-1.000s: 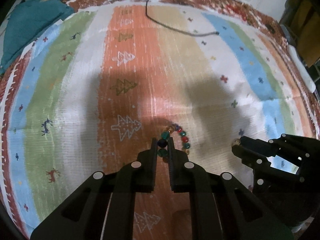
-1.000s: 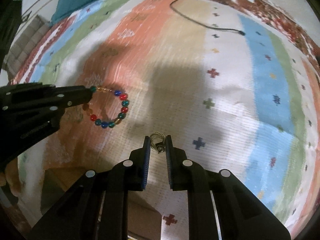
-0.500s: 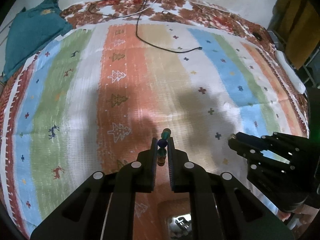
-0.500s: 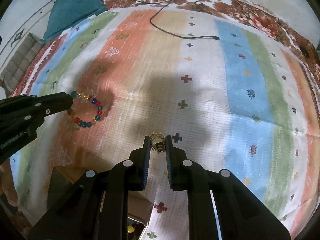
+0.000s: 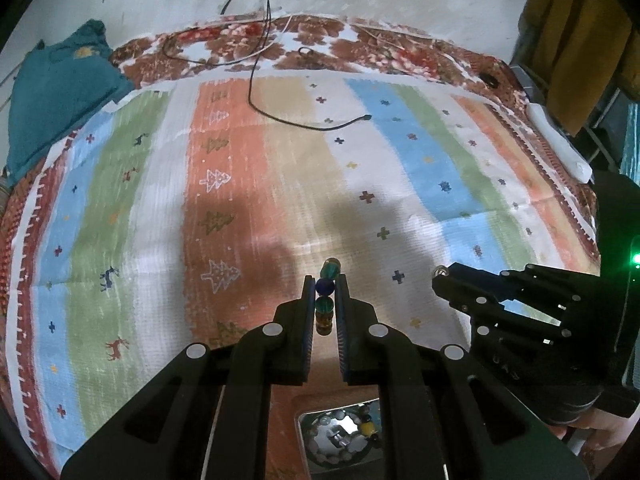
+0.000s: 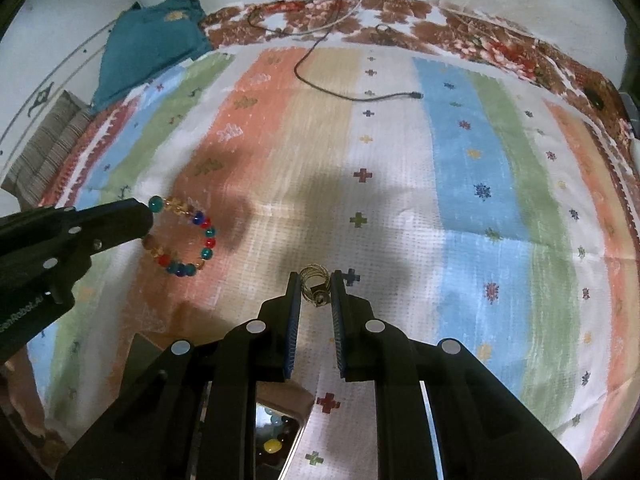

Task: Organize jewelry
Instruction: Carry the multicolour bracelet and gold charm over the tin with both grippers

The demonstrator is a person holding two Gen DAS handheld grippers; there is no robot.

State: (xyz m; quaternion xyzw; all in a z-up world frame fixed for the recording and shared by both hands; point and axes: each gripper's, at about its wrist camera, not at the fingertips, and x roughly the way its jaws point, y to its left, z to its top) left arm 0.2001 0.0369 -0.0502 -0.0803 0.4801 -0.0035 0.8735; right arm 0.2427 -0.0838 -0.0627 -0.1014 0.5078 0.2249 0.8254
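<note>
My left gripper (image 5: 325, 286) is clamped on the beaded bracelet (image 6: 188, 236), which hangs as a loop from its tips above the striped rug (image 5: 248, 184). My right gripper (image 6: 316, 286) is closed on a coiled gold ring (image 6: 314, 276), likewise held off the rug. Below both grippers I note an open jewelry box (image 5: 340, 436) with beads inside, partly hidden by the fingers. Further out, a black cable (image 5: 280, 116) lies across the rug; a teal cloth (image 5: 60, 92) sits at the far left corner.
</note>
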